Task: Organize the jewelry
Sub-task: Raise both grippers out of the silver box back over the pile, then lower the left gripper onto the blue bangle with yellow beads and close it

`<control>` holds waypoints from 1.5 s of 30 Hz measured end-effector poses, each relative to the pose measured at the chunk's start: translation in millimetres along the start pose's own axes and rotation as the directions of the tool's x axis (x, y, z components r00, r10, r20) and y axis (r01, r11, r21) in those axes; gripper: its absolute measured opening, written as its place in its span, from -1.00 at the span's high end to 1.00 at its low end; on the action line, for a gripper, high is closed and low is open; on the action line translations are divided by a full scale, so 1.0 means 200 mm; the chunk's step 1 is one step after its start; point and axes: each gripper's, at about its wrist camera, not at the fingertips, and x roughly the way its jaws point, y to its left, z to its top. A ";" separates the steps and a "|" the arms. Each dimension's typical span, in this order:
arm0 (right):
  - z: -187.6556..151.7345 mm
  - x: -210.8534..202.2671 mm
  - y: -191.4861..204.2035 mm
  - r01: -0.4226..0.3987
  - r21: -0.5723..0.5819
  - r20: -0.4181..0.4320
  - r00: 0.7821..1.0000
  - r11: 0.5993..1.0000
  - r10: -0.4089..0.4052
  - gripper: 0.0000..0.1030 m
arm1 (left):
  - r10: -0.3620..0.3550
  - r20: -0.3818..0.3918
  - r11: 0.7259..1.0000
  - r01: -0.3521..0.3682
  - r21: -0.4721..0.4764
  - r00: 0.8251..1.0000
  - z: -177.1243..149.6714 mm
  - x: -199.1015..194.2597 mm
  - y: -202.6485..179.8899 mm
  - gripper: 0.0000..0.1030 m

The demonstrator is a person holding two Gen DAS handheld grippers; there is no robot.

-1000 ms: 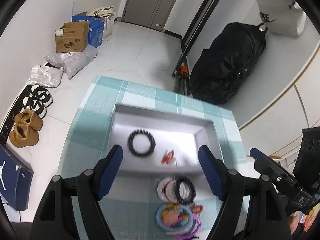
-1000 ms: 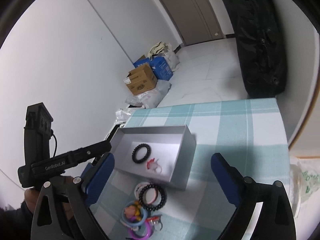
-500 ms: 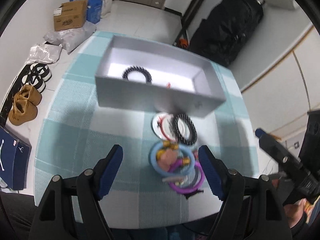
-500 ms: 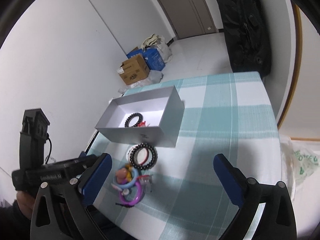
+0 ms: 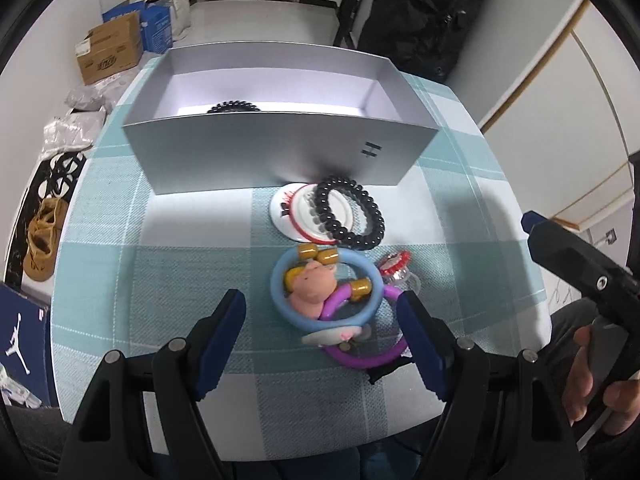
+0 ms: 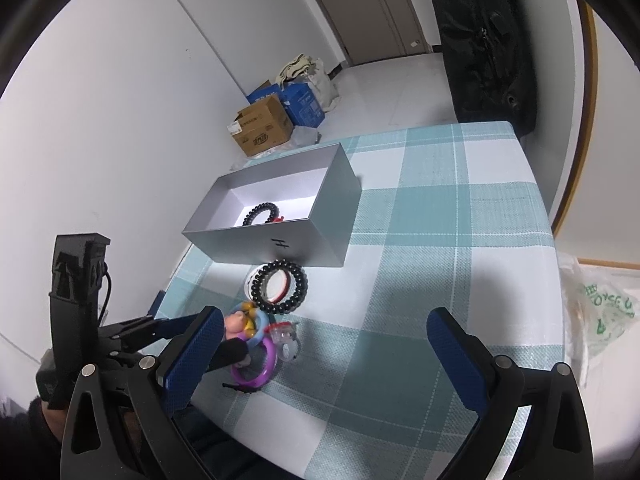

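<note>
A grey open box (image 5: 280, 152) (image 6: 304, 240) stands on the teal checked tablecloth and holds a black bead bracelet (image 6: 260, 214) and a small red piece. In front of it lie a second black bead bracelet (image 5: 350, 211) (image 6: 280, 287) on a white and red bangle (image 5: 298, 210), a blue ring with a pink pig charm (image 5: 324, 290), a purple bangle (image 5: 366, 354) (image 6: 256, 364) and a red and clear clip (image 5: 396, 266). My left gripper (image 5: 322, 320) is open, low, around the blue ring and purple bangle. My right gripper (image 6: 324, 340) is open and empty, above the table's near side.
The table's near edge runs just below both grippers. On the floor beyond lie cardboard and blue boxes (image 6: 264, 124), shoes (image 5: 42, 236) and a black bag (image 6: 484, 36). A plastic bag (image 6: 600, 312) lies off the table's right side.
My left gripper has drawn back from above the box and dropped low over the loose pile. My right gripper has pulled back and up. Both stay open.
</note>
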 end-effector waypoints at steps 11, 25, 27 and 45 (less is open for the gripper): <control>0.00 0.02 -0.01 0.005 0.013 -0.018 1.000 1.000 -0.005 -0.99 | 0.005 0.002 0.999 -0.005 0.043 1.000 0.00 0.03 -0.01 -0.12; -0.01 0.05 -0.01 0.020 0.012 -0.038 0.999 1.000 -0.019 -0.99 | -0.059 0.038 0.998 0.057 0.037 0.998 0.01 -0.05 0.00 -0.12; -0.01 0.05 -0.02 0.026 0.012 -0.043 0.999 1.000 -0.026 -0.99 | -0.079 0.057 0.996 0.077 0.035 0.995 0.02 -0.09 0.00 -0.12; -0.17 0.12 0.18 -0.003 -0.122 -0.140 0.990 0.993 -0.015 -0.97 | -0.132 0.249 0.976 0.169 -0.134 0.959 0.11 -0.32 0.17 -0.12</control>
